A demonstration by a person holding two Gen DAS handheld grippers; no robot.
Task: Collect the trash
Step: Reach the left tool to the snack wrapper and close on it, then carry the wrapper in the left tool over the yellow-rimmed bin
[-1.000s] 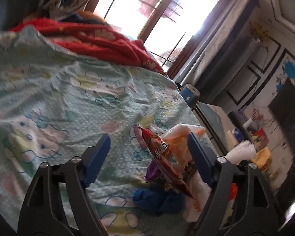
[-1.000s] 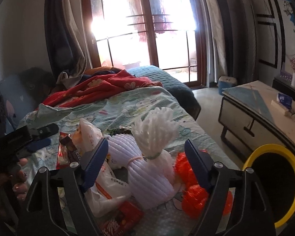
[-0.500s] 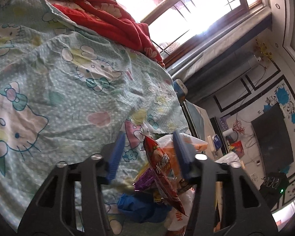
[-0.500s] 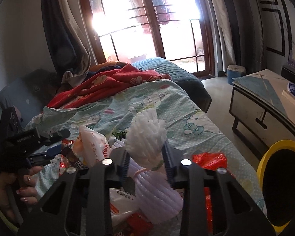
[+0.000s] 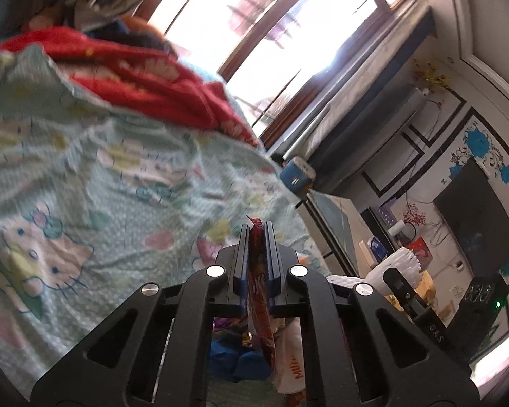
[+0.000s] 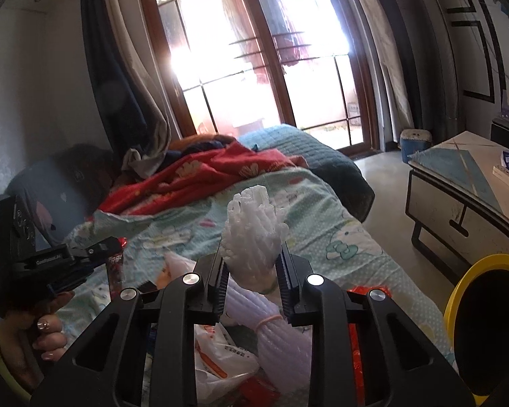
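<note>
My left gripper (image 5: 256, 234) is shut on a red snack wrapper (image 5: 259, 300), which hangs down between the jaws over the bed. It also shows in the right wrist view (image 6: 110, 246) at the left, with the red wrapper (image 6: 116, 264) in it. My right gripper (image 6: 252, 254) is shut on a white foam net bundle (image 6: 252, 234) tied with a rubber band. Below lie a white plastic bag (image 6: 220, 356), red wrappers (image 6: 356, 349) and blue crumpled trash (image 5: 236, 363) on the bed.
A yellow-rimmed black bin (image 6: 488, 325) stands at the right of the bed. A low cabinet (image 6: 465, 200) lies beyond it. A red blanket (image 6: 200, 176) is heaped at the far end of the cartoon-print sheet (image 5: 85, 183). A blue stool (image 6: 415, 142) stands by the window.
Both grippers have closed: the left on the red snack wrapper, the right on the white foam net. Both have lifted a little from the trash pile.
</note>
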